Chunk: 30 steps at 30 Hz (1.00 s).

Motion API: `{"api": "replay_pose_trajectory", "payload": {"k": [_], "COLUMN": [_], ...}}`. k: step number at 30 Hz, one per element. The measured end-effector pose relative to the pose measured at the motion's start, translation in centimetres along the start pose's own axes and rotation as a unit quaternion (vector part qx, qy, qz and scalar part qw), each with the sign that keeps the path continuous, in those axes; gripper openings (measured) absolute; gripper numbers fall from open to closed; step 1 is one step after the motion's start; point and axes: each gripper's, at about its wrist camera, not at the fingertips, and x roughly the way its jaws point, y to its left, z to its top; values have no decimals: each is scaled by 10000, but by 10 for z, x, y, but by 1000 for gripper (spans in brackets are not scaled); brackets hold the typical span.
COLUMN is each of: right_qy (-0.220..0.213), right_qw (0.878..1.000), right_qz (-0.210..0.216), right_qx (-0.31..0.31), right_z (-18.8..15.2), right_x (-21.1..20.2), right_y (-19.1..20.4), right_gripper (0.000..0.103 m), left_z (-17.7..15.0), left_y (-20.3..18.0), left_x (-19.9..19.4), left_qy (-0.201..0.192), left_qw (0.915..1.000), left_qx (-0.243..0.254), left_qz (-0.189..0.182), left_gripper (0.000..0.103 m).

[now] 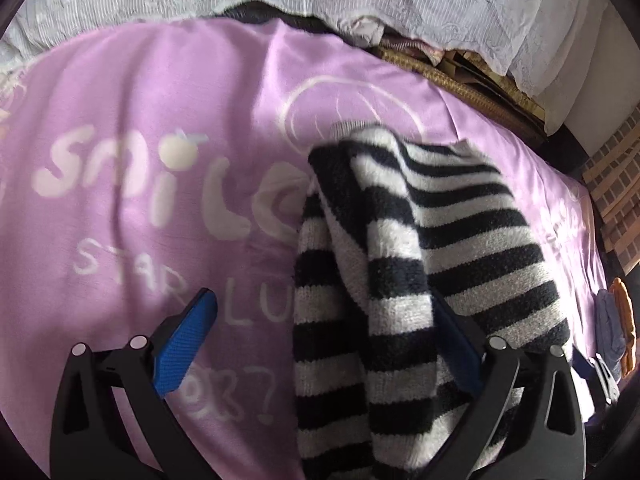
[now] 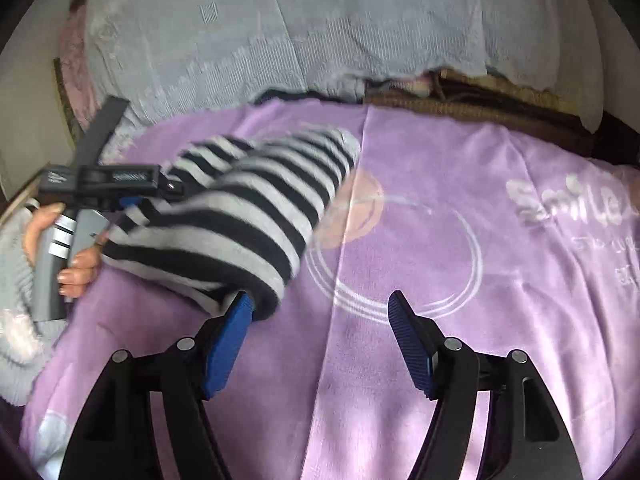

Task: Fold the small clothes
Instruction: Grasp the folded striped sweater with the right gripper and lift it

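A black-and-white striped knit garment (image 1: 420, 240) lies bunched on the purple blanket (image 1: 160, 120). In the left wrist view it drapes over the right finger of my left gripper (image 1: 320, 300), whose blue pads stand wide apart; the left pad (image 1: 188, 344) is bare and nothing is pinched. The right wrist view shows the same garment (image 2: 224, 216) stretching from the left gripper (image 2: 120, 184) toward my right gripper (image 2: 320, 298). The right gripper is open over the blanket (image 2: 440, 360), with the garment's dark hem touching the outside of its left finger (image 2: 232, 336). Nothing lies between its pads.
A hand (image 2: 76, 268) in a grey knit sleeve (image 2: 16, 264) holds the left gripper's handle. White lace fabric (image 1: 160, 0) covers the back, with a woven mat edge (image 1: 480, 92) beside it. A few small clothes (image 1: 618, 332) lie at the blanket's right edge.
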Motion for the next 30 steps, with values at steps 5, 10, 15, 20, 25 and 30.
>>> {"api": "replay_pose_trajectory", "payload": {"k": [5,10,15,20,25,30], "right_qy": [-570,-494,56,1,-438,-440], "right_qw": [9979,9987,9979,9960,9969,9977], "right_qz": [296,144,319,506,452,498], "right_qx": [19,-52,566,732,473,-162], "right_z": [36,76,63,64,68,55], "right_x": [-14,35,99,94,57,43], "right_y": [9,36,22,15,25,47], "right_gripper": [69,51,49,49,52,66], "left_z": [11,27,34,31,23,2], "left_y": [-20,-20,31,28,14,-7], "left_x": [-33,-9,40,30,-7,-36], "left_qy": [-438,-372,57,-2,-219,-318], "left_qw": [9985,9947,9986,9989,9992,9995], "left_qx": [333,368,-521,-458,-251,91], "left_qz": [43,887,25,55,200,-4], "left_gripper": [98,98,99,99,98,98]}}
